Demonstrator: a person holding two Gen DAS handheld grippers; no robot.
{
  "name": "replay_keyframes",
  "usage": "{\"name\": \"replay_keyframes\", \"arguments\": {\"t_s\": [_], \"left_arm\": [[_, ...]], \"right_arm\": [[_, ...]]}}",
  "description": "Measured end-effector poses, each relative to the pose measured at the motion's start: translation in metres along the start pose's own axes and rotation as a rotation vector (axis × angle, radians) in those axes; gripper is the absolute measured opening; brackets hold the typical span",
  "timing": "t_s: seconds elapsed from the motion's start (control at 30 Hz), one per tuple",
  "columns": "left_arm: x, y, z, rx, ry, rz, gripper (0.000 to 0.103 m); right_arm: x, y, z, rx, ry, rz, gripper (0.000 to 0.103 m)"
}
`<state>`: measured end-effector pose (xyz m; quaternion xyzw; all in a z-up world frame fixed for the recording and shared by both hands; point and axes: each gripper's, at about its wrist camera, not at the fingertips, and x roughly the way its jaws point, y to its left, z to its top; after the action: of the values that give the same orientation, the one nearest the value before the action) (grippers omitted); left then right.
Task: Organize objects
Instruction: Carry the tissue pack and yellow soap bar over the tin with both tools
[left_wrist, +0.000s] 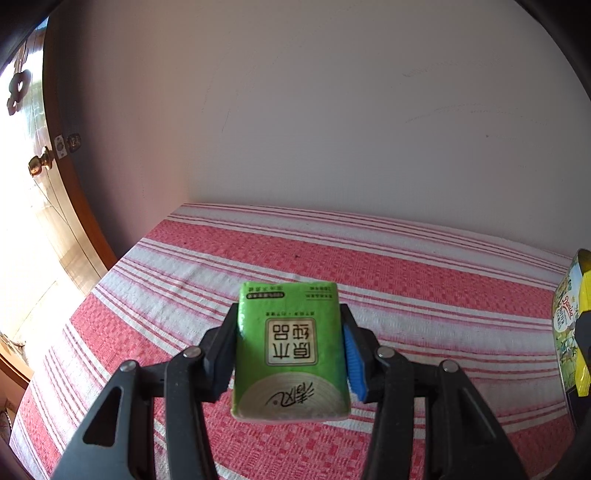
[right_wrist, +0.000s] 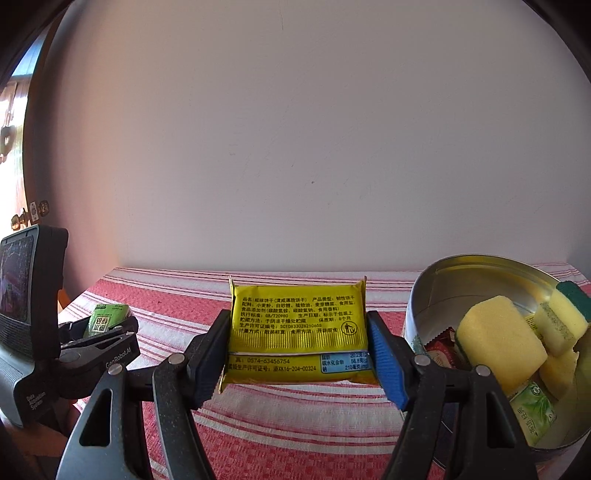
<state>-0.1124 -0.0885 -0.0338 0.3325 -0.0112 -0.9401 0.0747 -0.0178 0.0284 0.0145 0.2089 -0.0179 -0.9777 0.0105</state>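
My left gripper (left_wrist: 290, 345) is shut on a green tissue pack (left_wrist: 290, 350) and holds it above the red-and-white striped cloth (left_wrist: 406, 266). My right gripper (right_wrist: 297, 338) is shut on a yellow biscuit packet (right_wrist: 297, 328), held above the cloth (right_wrist: 166, 306). The round metal tin (right_wrist: 480, 275) stands at the right, just beside my right gripper. It holds yellow sponges (right_wrist: 498, 341), a green tissue pack (right_wrist: 533, 410) and a red packet (right_wrist: 443, 350). The left gripper with its green pack (right_wrist: 103, 321) shows at the left of the right wrist view. The tin's printed side (left_wrist: 565, 325) shows at the right edge of the left wrist view.
A plain pale wall (left_wrist: 332, 110) stands behind the table. A wooden door with a brass knob (left_wrist: 38, 166) is at the far left. The cloth's left edge (left_wrist: 74, 325) drops off toward the door.
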Motion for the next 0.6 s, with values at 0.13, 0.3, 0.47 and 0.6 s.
{"name": "replay_keyframes", "arguments": {"t_s": [0.13,0.3,0.47,0.6], "left_arm": [[-0.015,-0.007,-0.006,0.007,-0.01,-0.003,0.049],[-0.029,-0.012,-0.013,-0.005,-0.018,-0.013,0.049],[-0.042,-0.016,-0.021,-0.02,-0.032,-0.019,0.049],[-0.054,-0.024,-0.026,-0.018,-0.038,-0.036,0.049]], "right_arm": [[-0.014,-0.015,-0.003,-0.005,-0.003,0.003,0.072],[-0.023,-0.019,-0.006,-0.015,-0.006,0.002,0.072],[-0.024,-0.021,-0.006,-0.032,-0.01,0.002,0.072],[-0.032,-0.024,-0.01,-0.052,-0.017,0.001,0.072]]}}
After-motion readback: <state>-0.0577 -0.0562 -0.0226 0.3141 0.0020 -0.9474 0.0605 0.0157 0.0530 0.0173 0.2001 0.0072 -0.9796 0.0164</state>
